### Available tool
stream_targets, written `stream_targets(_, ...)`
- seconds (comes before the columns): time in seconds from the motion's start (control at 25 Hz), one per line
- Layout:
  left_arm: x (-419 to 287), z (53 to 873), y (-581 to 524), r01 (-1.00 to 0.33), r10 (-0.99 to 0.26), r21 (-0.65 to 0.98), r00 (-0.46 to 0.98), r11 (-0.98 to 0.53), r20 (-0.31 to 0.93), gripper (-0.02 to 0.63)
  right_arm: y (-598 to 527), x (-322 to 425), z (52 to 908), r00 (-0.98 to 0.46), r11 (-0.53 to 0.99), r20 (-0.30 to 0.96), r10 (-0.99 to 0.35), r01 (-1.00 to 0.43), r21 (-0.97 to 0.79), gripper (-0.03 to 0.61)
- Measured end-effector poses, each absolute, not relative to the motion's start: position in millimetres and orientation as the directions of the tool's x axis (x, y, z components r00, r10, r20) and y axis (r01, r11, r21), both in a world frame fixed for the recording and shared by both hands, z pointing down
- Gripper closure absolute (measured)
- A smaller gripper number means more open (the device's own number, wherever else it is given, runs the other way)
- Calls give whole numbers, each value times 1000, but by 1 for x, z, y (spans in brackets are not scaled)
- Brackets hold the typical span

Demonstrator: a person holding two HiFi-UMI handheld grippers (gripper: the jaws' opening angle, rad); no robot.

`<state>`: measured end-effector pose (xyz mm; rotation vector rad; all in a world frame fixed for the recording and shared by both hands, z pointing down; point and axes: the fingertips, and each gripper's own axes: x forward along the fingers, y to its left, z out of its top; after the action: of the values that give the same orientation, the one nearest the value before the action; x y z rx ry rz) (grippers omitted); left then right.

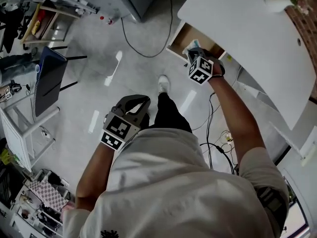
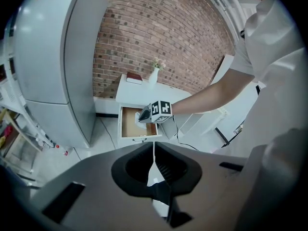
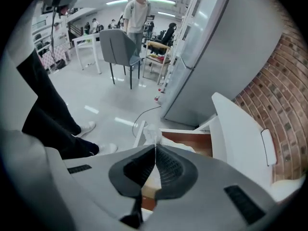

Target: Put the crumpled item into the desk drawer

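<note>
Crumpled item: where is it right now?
The crumpled item is pinched at the tips of the right hand-held gripper, over the open drawer of the white desk, toward the top of the head view.

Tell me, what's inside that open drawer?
The drawer shows bare brown wood inside. The right gripper pinches crumpled white paper at its opening. The jaws cover the near part, so anything there is hidden.

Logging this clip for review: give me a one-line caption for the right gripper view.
Right claw, shut on the crumpled white item, poised over the open desk drawer.
</note>
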<state>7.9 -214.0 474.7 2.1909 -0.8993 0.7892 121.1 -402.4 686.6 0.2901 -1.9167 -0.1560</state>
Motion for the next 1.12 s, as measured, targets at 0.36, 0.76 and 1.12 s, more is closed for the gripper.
stream_targets(0.36, -5, 519, -230, -784, -353, 369, 573, -499, 740, 584, -461, 113, 792, -253, 964, 932, -259, -132, 232, 549)
stream_targets(0.76, -21, 562, -251, -797, -323, 383, 557, -467, 765, 584, -499, 94, 869, -207, 970, 949, -240, -99, 223, 549)
stream_targets(1.12, -22, 582, -254, -802, -297, 400, 553, -444, 779, 584, -510, 93, 911, -189, 975, 957, -222, -64, 214, 549)
